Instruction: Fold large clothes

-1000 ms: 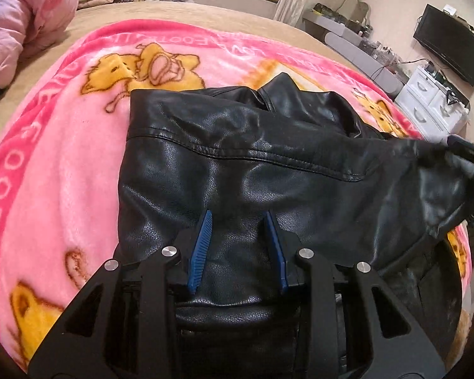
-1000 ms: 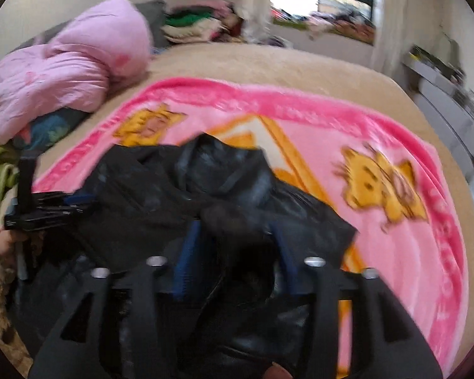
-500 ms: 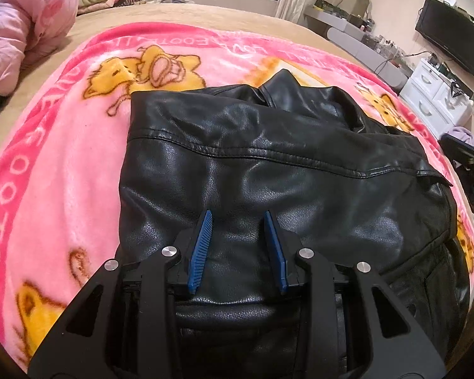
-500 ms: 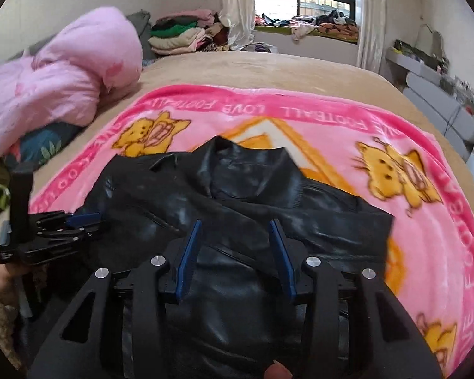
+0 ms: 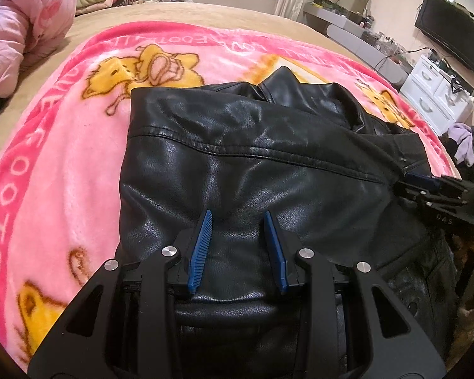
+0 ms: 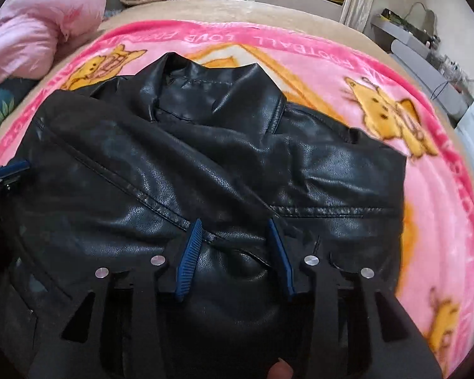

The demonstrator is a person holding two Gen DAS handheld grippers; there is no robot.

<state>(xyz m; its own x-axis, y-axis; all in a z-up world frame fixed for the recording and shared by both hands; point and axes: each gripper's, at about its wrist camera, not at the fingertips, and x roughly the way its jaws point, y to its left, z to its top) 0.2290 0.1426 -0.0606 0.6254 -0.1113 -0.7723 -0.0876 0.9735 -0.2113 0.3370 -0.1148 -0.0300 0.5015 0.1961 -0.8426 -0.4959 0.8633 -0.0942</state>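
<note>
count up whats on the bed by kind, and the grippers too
black leather jacket: 1
pink cartoon blanket: 1
pink quilt: 1
grippers: 2, the left gripper and the right gripper, each with jacket leather bulging between its blue pads
total: 5

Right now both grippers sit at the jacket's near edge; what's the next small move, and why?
Probably lift the near hem and carry it toward the collar. The black jacket lies flat with both sides folded in, and leather bulges between the left gripper and right gripper fingers.
</note>
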